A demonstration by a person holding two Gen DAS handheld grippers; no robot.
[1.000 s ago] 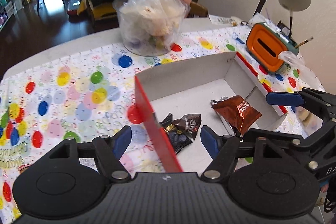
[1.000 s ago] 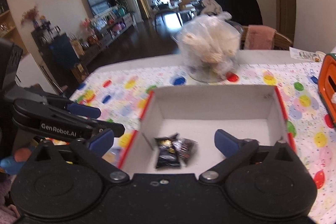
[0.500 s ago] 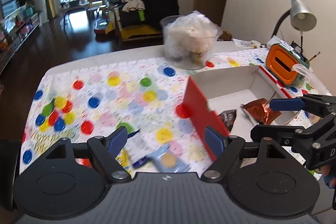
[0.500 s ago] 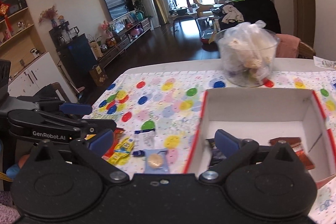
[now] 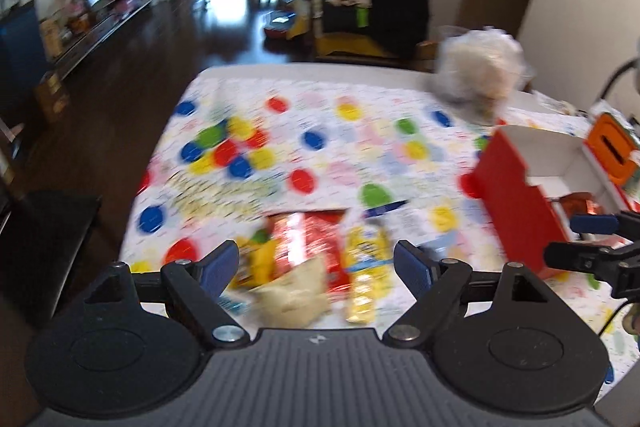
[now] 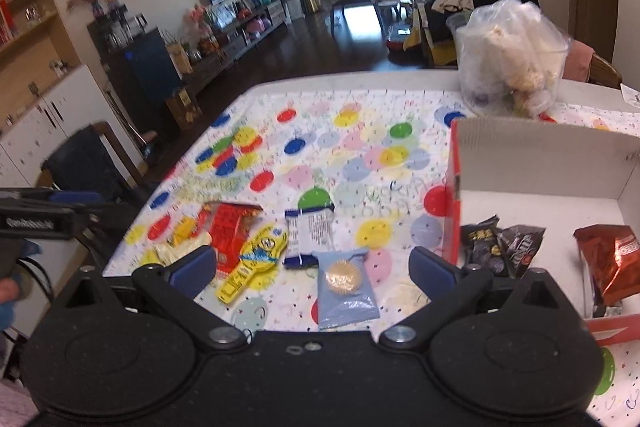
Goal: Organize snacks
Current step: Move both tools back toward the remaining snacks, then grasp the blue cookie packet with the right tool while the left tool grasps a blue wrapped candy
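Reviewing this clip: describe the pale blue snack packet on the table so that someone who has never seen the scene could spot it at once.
Find the red-sided cardboard box on the balloon-print tablecloth. Left of it, loose snacks lie on the cloth. The pale blue packet is the nearest of them to the box, lying flat between the open right tongs; it alone shows a round golden pastry through a clear window.

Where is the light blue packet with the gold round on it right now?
In the right wrist view, the light blue packet lies on the balloon tablecloth between the open right gripper's fingers, just left of the red box.
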